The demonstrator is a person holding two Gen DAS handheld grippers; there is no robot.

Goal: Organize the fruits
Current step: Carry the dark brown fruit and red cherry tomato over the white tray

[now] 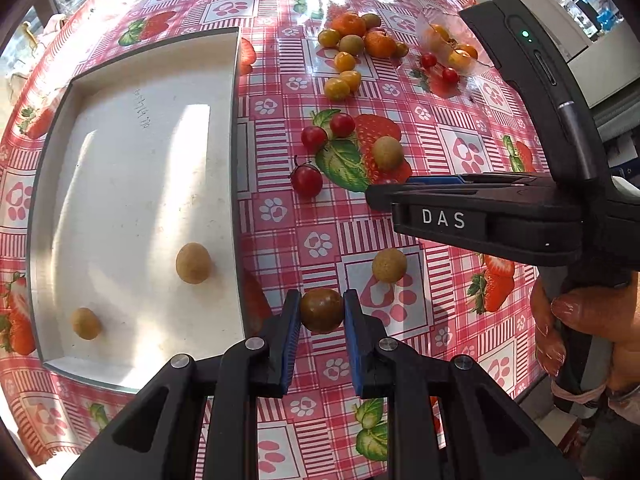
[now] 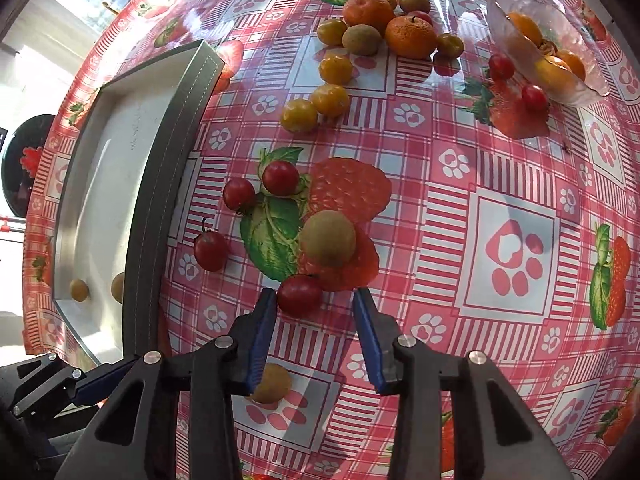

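Note:
My left gripper (image 1: pixel 322 312) is shut on a small brown-green fruit (image 1: pixel 322 310), just right of the white tray (image 1: pixel 132 184). Two tan round fruits (image 1: pixel 193 263) (image 1: pixel 85 323) lie in the tray. Another tan fruit (image 1: pixel 389 265) lies on the cloth to the right. My right gripper (image 2: pixel 315 304) is open, above the cloth, with a red cherry tomato (image 2: pixel 299 294) between its fingertips near the left pad. A greenish-brown fruit (image 2: pixel 328 238) lies just beyond. The right gripper also shows in the left wrist view (image 1: pixel 372 194).
Cherry tomatoes (image 2: pixel 280 177) (image 2: pixel 210 249), yellow plums (image 2: pixel 330 100) and tangerines (image 2: pixel 411 36) are scattered further back. A clear glass dish (image 2: pixel 516 12) with orange fruit stands at the far right. A tan fruit (image 2: pixel 272 384) lies under the right gripper. The table edge runs to the right.

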